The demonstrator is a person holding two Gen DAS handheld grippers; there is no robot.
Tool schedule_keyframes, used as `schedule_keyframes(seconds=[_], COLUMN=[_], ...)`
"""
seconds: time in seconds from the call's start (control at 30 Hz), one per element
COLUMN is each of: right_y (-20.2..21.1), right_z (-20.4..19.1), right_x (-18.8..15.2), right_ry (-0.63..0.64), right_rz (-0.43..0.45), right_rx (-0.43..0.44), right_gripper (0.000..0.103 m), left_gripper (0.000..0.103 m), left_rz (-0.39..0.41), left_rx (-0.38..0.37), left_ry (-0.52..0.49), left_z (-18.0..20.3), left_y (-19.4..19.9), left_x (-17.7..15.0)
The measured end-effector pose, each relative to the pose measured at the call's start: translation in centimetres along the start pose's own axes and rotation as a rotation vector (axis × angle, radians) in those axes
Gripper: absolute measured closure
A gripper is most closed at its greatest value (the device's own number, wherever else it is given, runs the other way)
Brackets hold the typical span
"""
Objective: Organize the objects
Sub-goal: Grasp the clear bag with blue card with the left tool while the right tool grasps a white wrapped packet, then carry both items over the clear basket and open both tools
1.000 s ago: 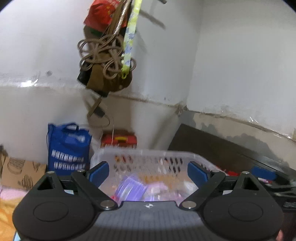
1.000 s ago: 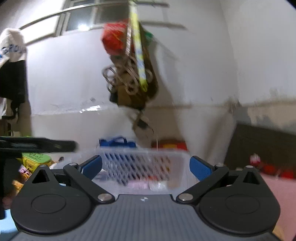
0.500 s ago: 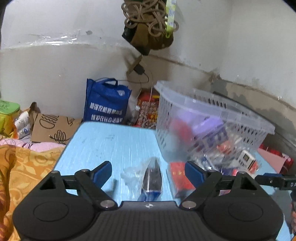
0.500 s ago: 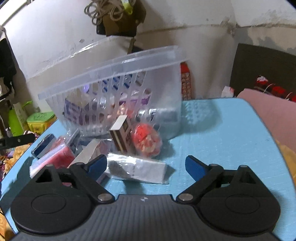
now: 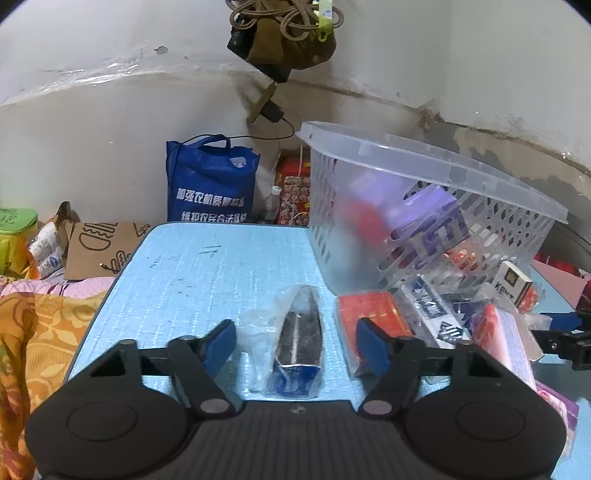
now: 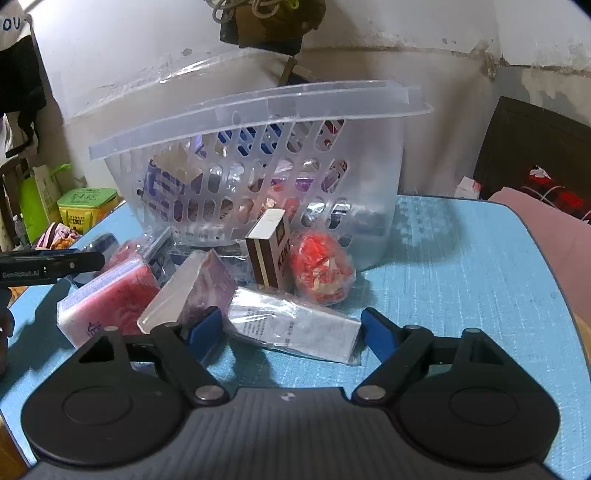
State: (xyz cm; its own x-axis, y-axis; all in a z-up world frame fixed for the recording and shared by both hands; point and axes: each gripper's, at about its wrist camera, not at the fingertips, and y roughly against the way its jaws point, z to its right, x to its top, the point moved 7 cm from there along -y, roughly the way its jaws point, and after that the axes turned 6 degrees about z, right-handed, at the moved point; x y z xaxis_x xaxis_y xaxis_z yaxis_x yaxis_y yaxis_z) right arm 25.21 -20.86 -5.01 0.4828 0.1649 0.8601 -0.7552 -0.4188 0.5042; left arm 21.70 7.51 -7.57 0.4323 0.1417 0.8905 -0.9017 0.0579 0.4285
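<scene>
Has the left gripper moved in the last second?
Yes. The left gripper has tipped down: the hanging rope bundle shifted to the frame top, and the blue table appeared.

You have one clear slotted basket (image 6: 258, 155) on the blue table (image 6: 480, 266), with packets inside too jumbled to count. In front of it, the right wrist view gives you one Kent cigarette box (image 6: 267, 247), one red wrapped ball (image 6: 319, 264), one white bagged packet (image 6: 295, 328), one purple bagged pack (image 6: 199, 291) and one pink bagged pack (image 6: 110, 295). The left wrist view adds one dark blue bagged box (image 5: 299, 343) and one red packet (image 5: 369, 310). Off the table you get one blue tote bag (image 5: 210, 184).
</scene>
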Motion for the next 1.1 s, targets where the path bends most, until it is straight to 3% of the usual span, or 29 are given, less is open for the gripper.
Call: schedule_keyframes(seconds=[0.07, 0.1, 0.23, 0.33, 0.43, 0.5, 0.6, 0.77, 1.1], right_y=[0.4, 0.7, 1.0, 1.0, 1.0, 1.1, 1.2, 1.9, 3.2], right_z=[0.2, 0.2, 0.7, 0.8, 0.9, 1.1, 1.3, 1.8, 1.8], right_x=[0.1, 0.2, 0.5, 0.6, 0.6, 0.7, 0.8, 1.0, 1.6], right_ry=[-0.008, -0.012, -0.037, -0.037, -0.051, -0.063, -0.077, -0.103, -0.111], right_rz=[0.031, 0.047, 0.076, 0.085, 0.089, 0.095, 0.109, 0.157, 0.252], right_rx=[-0.007, -0.012, -0.015, -0.015, -0.007, -0.002, 0.001, -0.001, 0.000], right_gripper=[0.019, 0.019, 0.019, 0.019, 0.019, 0.019, 0.019, 0.019, 0.019], left_gripper=[0.063, 0.067, 0.068, 0.062, 0.058, 0.061, 0.071, 0.071, 0.071], left_rz=[0.013, 0.022, 0.019, 0.008, -0.043, -0.043, -0.005, 0.079, 0.211], left_rx=[0.002, 0.015, 0.014, 0.057, 0.049, 0.038, 0.054, 0.047, -0.054], left_ry=[-0.007, -0.012, -0.037, -0.102, -0.075, -0.064, -0.086, -0.081, -0.069], left_z=[0.0, 0.0, 0.3, 0.7, 0.4, 0.2, 0.5, 0.7, 2.2], left_y=[0.2, 0.4, 0.4, 0.3, -0.5, -0.5, 0.1, 1.5, 4.9], left_x=[0.0, 0.1, 0.1, -0.1, -0.4, -0.4, -0.2, 0.2, 1.1])
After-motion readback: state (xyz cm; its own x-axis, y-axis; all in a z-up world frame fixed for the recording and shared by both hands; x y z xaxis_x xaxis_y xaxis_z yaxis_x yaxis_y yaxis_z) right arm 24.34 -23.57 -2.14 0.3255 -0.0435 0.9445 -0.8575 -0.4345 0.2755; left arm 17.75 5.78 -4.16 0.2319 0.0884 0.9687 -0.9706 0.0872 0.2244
